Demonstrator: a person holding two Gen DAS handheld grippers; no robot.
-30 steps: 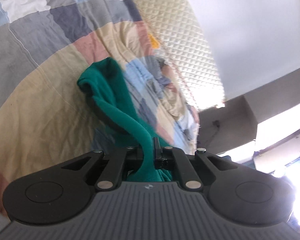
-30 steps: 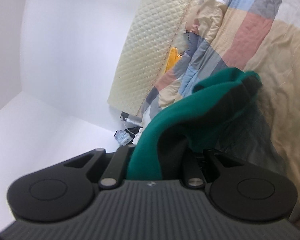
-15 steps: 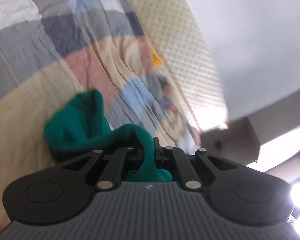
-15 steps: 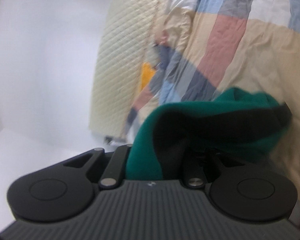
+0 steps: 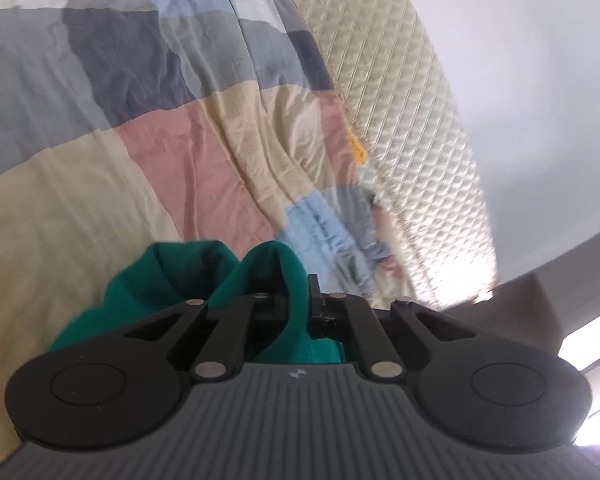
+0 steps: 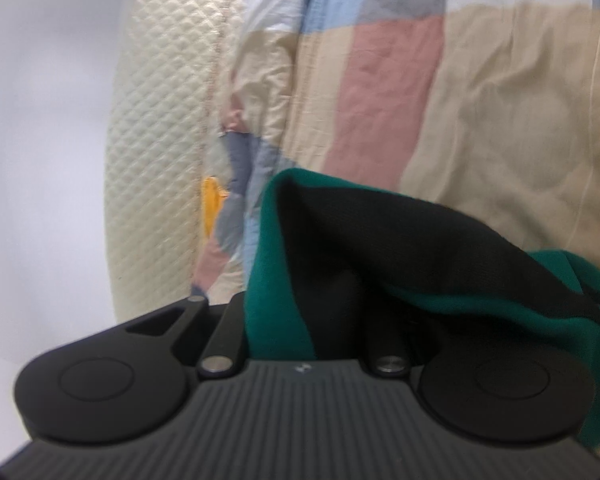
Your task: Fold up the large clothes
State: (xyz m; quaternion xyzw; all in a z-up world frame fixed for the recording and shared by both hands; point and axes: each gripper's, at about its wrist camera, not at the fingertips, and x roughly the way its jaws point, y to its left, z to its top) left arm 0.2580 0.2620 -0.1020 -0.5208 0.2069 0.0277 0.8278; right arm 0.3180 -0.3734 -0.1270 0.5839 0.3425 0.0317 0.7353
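Patchwork bedding fills both wrist views, with one green garment held between two handheld grippers above it.

Nearest the left camera, the left gripper [image 5: 298, 300] is clenched on a fold of the green garment [image 5: 172, 280], which rises between its two black fingers and bunches into two rounded humps just ahead and to the left of the tool. Nearest the right camera, the right gripper [image 6: 340, 312] is likewise clamped on the green garment [image 6: 276, 272]; the cloth covers its fingertips, and its dark inner side drapes ahead and off to the right of the tool.

Beyond the cloth in each view lies one checked quilt [image 5: 148, 168] in beige, pink, grey, navy and pale blue blocks, wrinkled and rumpled toward its far edge; it shows again past the right gripper [image 6: 500, 120]. One small yellow object [image 5: 358, 148] sits at the quilt's far edge, against one cream quilted headboard [image 5: 404, 112], and is seen too to the left of the right tool [image 6: 211, 204]. Farthest off stands a plain pale wall [image 5: 540, 60].
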